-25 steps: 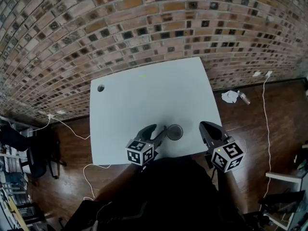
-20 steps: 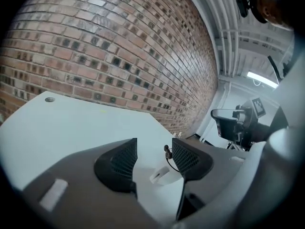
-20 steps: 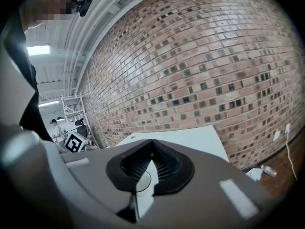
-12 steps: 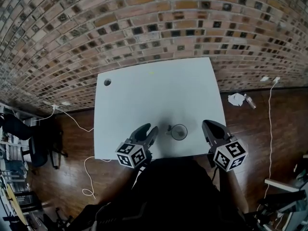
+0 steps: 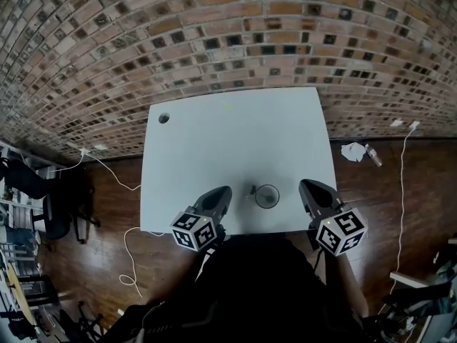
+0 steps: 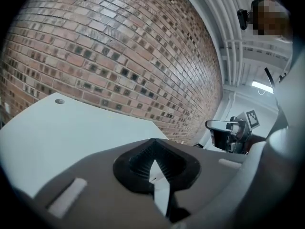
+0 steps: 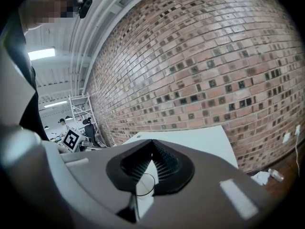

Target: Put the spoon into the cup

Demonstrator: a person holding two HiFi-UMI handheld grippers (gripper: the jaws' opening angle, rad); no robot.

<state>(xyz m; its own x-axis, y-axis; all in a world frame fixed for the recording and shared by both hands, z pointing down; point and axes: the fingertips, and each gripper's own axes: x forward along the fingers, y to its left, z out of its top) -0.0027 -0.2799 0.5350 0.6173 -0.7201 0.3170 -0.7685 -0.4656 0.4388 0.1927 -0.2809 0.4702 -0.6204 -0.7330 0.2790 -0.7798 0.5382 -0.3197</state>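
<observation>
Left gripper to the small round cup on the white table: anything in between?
Nothing visible. Only bare white table lies between the shut left gripper and the small round clear cup. A thin handle, probably the spoon, juts at the cup's left rim.

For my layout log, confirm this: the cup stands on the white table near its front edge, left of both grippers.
Not left of both: the cup stands between the left gripper and the right gripper, as the head view shows. It is on the white table near its front edge.

Soft, even indoor light from a ceiling strip lamp (image 7: 42, 54); heavy fisheye distortion bends the brick wall (image 5: 228, 34).
</observation>
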